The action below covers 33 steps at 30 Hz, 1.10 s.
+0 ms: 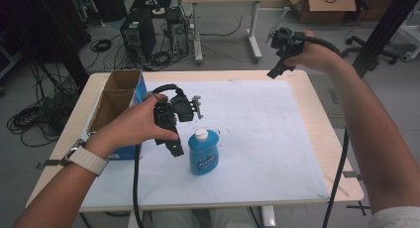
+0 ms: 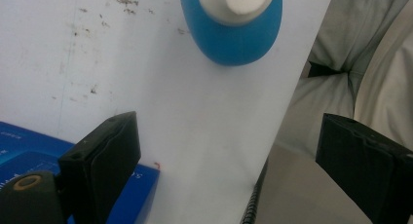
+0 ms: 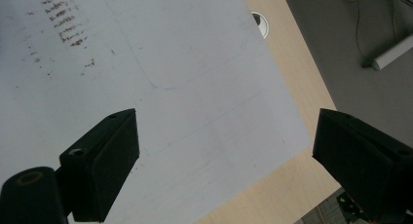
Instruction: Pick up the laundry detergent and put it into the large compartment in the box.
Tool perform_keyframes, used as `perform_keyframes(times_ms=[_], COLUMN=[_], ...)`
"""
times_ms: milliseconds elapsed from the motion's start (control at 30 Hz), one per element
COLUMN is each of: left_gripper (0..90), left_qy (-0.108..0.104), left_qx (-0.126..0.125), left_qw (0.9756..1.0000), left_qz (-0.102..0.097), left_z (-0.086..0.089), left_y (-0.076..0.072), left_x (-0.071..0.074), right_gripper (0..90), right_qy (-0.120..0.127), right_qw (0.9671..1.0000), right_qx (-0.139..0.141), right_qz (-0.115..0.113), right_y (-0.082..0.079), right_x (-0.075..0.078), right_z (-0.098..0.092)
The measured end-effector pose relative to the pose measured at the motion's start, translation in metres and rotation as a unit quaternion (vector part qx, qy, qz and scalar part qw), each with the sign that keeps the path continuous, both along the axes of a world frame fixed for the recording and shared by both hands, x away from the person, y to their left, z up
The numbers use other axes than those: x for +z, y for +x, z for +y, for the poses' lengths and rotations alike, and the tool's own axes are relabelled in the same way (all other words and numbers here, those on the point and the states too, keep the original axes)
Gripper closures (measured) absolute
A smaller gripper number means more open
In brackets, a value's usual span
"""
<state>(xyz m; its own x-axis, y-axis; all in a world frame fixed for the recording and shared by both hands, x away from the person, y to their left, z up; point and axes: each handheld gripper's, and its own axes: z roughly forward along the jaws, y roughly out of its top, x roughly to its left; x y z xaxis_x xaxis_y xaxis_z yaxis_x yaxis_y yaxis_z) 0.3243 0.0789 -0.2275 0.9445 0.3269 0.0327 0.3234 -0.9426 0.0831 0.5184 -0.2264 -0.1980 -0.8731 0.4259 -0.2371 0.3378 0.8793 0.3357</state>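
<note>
— Left claw [image 1: 173, 147]: how is it found?
— It is held above the white sheet [image 1: 257, 139] on the bench [image 1: 317, 139], just left of the blue bottle [image 1: 203, 156]. Its jaws are seen spread wide in the left gripper view, with nothing gripped between them; the bottle [image 2: 234, 34] lies ahead of them, apart from both.

— And the right claw [image 1: 278, 69]?
— It is raised over the far right corner of the bench, well apart from the bottle. Its jaws are likewise released, and only the sheet [image 3: 146, 87] and the bench edge [image 3: 292, 87] are seen between them.

— Where is the bottle placed?
— It is stood upright on the sheet, near the front of the bench, its white cap [image 1: 200, 134] on top. An open cardboard box [image 1: 116, 96] with a blue side is set at the left edge, behind the left hand [image 1: 138, 126].
</note>
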Motion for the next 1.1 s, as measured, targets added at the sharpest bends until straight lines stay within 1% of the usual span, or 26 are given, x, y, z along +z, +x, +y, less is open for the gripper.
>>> perform_keyframes(times_ms=[200,233,333,367,467,500,533,567,600,667,700,800,933,967,1100], left_gripper=[8.9,8.8,8.1,7.5,5.9,5.6,5.8,5.5,5.5,5.6,5.6,5.7,5.7,5.7,5.5], left_qy=[-0.001,-0.005,-0.004,-0.010,-0.012,-0.017,-0.014,-0.018,-0.018,-0.020,-0.021,-0.031,-0.030,-0.027,-0.032], left_qx=[0.001,0.005,0.007,0.011,0.010,0.016,0.013,0.021,0.021,0.030,0.040,0.054,0.063,0.065,0.070], left_qw=[1.0000,1.0000,0.9999,0.9998,0.9997,0.9995,0.9996,0.9992,0.9992,0.9988,0.9983,0.9971,0.9966,0.9965,0.9961], left_qz=[-0.006,-0.007,-0.009,-0.012,-0.020,-0.020,-0.023,-0.027,-0.027,-0.034,-0.037,-0.043,-0.044,-0.045,-0.043], left_z=[0.000,0.000,0.001,0.001,0.003,0.004,0.004,0.004,0.004,0.004,0.002,0.000,-0.002,-0.004,-0.007], left_y=[-0.001,-0.002,-0.003,-0.004,-0.006,-0.008,-0.007,-0.007,-0.007,-0.008,-0.009,-0.010,-0.011,-0.012,-0.013], left_x=[0.004,0.005,0.008,0.011,0.018,0.021,0.023,0.027,0.027,0.034,0.039,0.048,0.053,0.055,0.062], right_gripper=[9.8,10.3,10.9,10.9,10.8,10.7,10.7,10.3,10.3,9.1,9.1,9.1,9.0,9.1,9.2], right_qy=[0.000,0.001,0.002,0.004,0.006,0.005,0.005,0.004,0.004,0.000,0.000,0.002,0.001,0.001,0.001], right_qw=[1.0000,1.0000,1.0000,1.0000,1.0000,1.0000,1.0000,1.0000,1.0000,0.9999,1.0000,1.0000,1.0000,1.0000,1.0000], right_qx=[0.000,0.000,0.003,0.002,0.002,0.002,0.003,0.004,0.004,0.006,0.006,0.004,0.006,0.007,0.008], right_qz=[0.001,0.004,0.005,0.004,0.005,0.005,0.004,0.004,0.004,0.008,0.007,0.005,0.003,0.003,0.000], right_y=[-0.003,-0.004,-0.004,-0.004,-0.005,-0.005,-0.006,-0.007,-0.007,-0.008,-0.009,-0.010,-0.012,-0.013,-0.015], right_x=[0.001,0.001,0.001,0.001,0.002,0.002,0.003,0.003,0.003,0.003,0.004,0.005,0.006,0.006,0.007], right_z=[0.000,0.001,0.002,0.003,0.003,0.003,0.003,0.003,0.003,0.002,0.002,0.002,0.003,0.003,0.004])
